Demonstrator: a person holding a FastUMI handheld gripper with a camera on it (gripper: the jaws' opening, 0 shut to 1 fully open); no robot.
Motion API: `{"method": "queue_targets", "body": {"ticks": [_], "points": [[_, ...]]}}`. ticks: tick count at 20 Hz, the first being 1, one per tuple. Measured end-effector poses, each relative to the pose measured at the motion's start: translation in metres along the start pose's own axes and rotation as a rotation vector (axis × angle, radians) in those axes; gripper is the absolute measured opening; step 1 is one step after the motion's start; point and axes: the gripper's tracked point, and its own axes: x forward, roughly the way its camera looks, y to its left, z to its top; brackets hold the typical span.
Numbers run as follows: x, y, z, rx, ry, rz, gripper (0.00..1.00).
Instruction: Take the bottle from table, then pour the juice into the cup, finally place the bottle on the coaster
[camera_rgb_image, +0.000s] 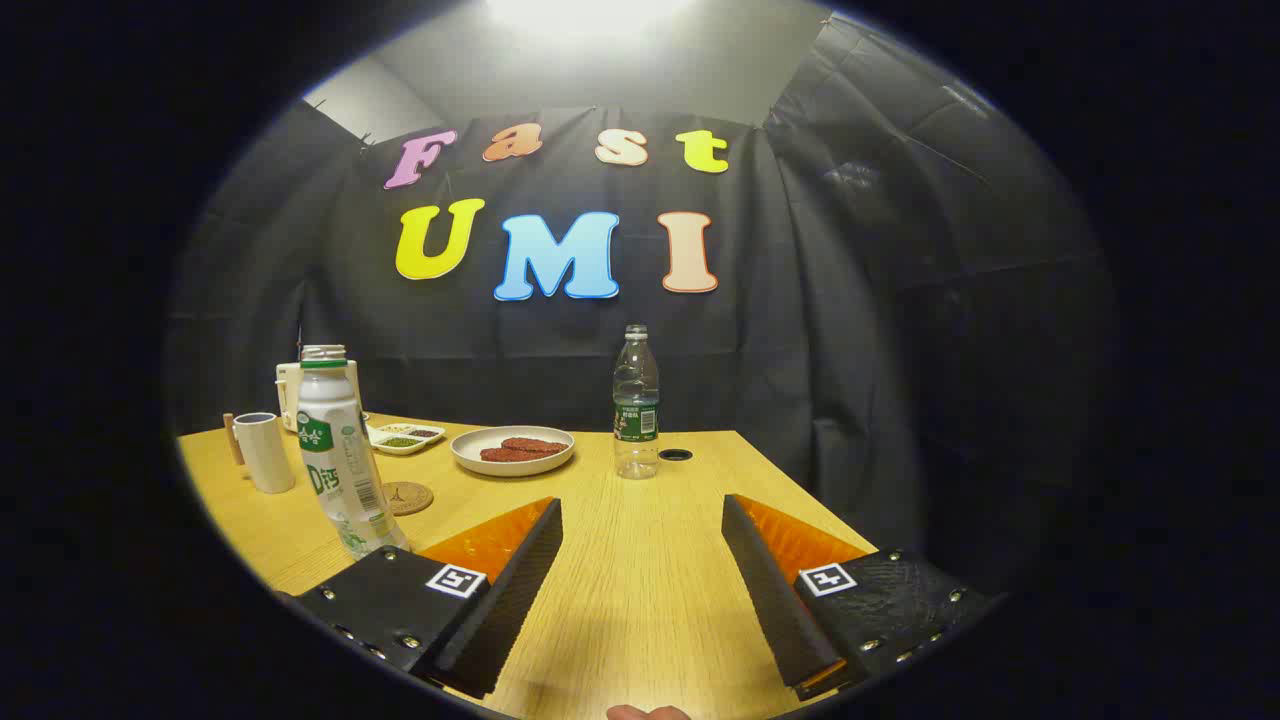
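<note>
Spread, empty jaws of gripper (640, 560) hover; white bottle (340, 460) stands just left, outside them.

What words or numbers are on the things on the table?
White juice bottle: green label, print too blurred to read.
Clear water bottle: green label, too small to read.
Gripper, jaws open, holding nothing: black-and-white square markers, no words.

Gripper (642, 520) hovering low, jaws spreading wide apart, gripping nothing; fingertip (648, 712) of person showing beneath.
</note>
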Motion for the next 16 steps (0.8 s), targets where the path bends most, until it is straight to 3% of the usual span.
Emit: {"method": "queue_targets", "body": {"ticks": [6, 11, 16], "points": [[0.033, 0.03, 0.052, -0.002, -0.047, 0.036, 0.98], [0.003, 0.066, 0.08, 0.014, -0.046, 0.064, 0.98], [-0.023, 0.104, 0.078, 0.004, -0.043, 0.125, 0.98]]}}
